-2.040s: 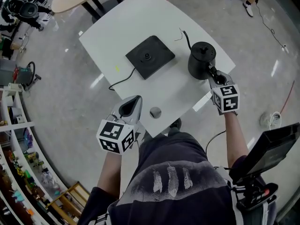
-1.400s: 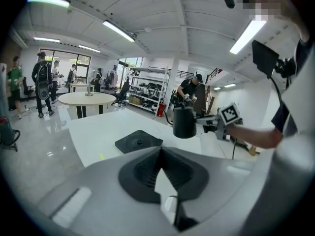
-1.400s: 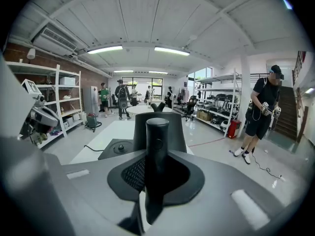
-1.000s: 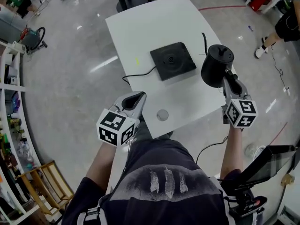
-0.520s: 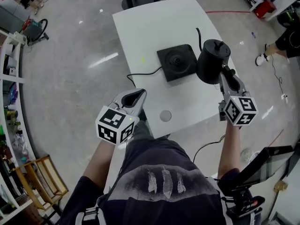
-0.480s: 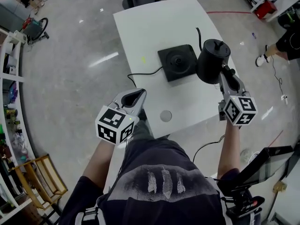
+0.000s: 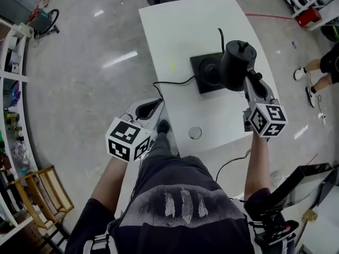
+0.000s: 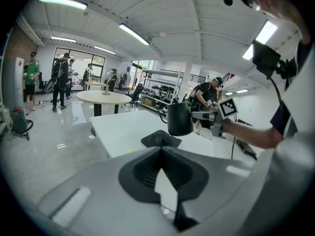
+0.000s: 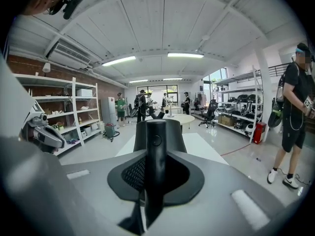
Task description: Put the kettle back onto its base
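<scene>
Two claws in play — right claw (image 7: 250, 81) clenched on the handle of the black kettle (image 7: 235, 65), held in the air over the right edge of its base (image 7: 207, 74) on the table (image 7: 180, 30) — left claw (image 7: 148, 109) pinched closed, empty.

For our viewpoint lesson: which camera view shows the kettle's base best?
Head view: from above, the base shows its square outline and cord, though the kettle covers its right edge. The left gripper view shows it small, edge-on. The right gripper view shows only the kettle, no base.
</scene>
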Motion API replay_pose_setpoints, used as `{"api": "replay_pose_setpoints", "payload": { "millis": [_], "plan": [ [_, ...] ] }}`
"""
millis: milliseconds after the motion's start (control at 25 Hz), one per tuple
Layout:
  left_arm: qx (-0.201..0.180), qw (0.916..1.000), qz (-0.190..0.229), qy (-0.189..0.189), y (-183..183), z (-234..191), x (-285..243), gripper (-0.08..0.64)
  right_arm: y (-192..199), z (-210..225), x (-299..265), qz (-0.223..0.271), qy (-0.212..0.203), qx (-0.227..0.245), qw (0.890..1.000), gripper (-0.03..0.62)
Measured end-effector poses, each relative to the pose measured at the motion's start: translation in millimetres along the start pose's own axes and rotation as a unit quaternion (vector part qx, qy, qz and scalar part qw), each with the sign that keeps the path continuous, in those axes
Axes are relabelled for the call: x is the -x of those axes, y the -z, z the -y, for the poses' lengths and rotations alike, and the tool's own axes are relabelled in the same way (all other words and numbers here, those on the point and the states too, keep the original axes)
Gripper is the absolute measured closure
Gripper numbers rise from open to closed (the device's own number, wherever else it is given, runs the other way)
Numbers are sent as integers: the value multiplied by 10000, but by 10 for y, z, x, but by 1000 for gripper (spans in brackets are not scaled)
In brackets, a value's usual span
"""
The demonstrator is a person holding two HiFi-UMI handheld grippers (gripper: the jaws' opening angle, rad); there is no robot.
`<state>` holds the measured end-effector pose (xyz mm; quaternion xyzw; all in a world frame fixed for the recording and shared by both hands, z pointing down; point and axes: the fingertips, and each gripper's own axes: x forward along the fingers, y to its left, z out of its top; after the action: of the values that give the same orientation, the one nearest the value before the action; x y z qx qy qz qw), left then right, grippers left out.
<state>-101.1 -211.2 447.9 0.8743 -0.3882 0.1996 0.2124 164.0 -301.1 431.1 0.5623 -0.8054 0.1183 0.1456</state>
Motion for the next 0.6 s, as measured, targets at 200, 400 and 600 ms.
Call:
{"api": "replay_pose_setpoints", "payload": {
  "millis": [200, 400, 600],
  "plan": [
    [62, 10000, -19, -63, 0, -203, 39, 560, -12, -187, -258, -71, -160, 53, 9998, 543],
    [56, 9999, -38, -142, 1, -395, 125, 560, -3, -325, -489, -106, -229, 148, 9996, 543],
    [117, 9997, -58, -192, 51, -565, 219, 560, 47, -469, -685, -175, -263, 164, 9994, 543]
  ]
}}
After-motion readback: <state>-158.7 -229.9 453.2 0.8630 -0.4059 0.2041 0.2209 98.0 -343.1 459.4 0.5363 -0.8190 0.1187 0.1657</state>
